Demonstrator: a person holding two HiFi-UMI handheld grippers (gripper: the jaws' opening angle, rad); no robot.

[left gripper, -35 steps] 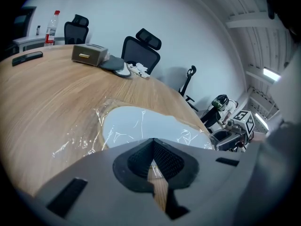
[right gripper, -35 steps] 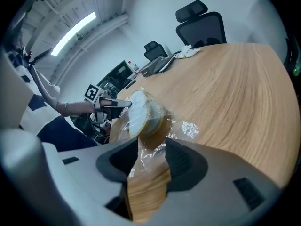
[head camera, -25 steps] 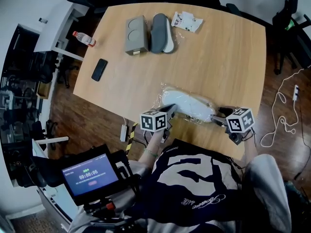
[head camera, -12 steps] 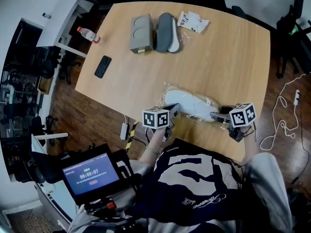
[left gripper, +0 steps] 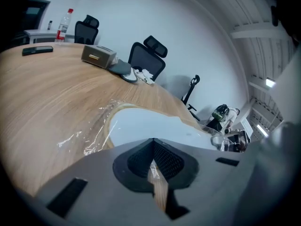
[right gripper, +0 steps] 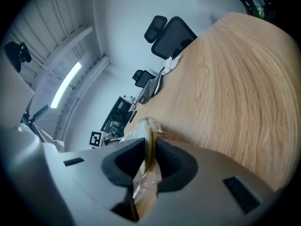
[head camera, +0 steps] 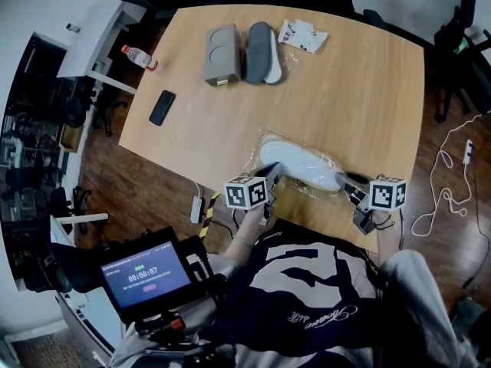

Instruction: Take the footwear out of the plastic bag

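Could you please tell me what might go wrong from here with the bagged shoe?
1. The left gripper pinches only thin film at one end of the plastic bag, and the right gripper is closing its jaws on film at the other end. Pulling apart could tear the film or let it slip.
2. The bag lies close to the near edge of the table, so a tug toward the person might drag the white footwear off.

wooden table (head camera: 360, 90) — plastic bag (head camera: 301, 164), phone (head camera: 162, 106), box (head camera: 220, 54)
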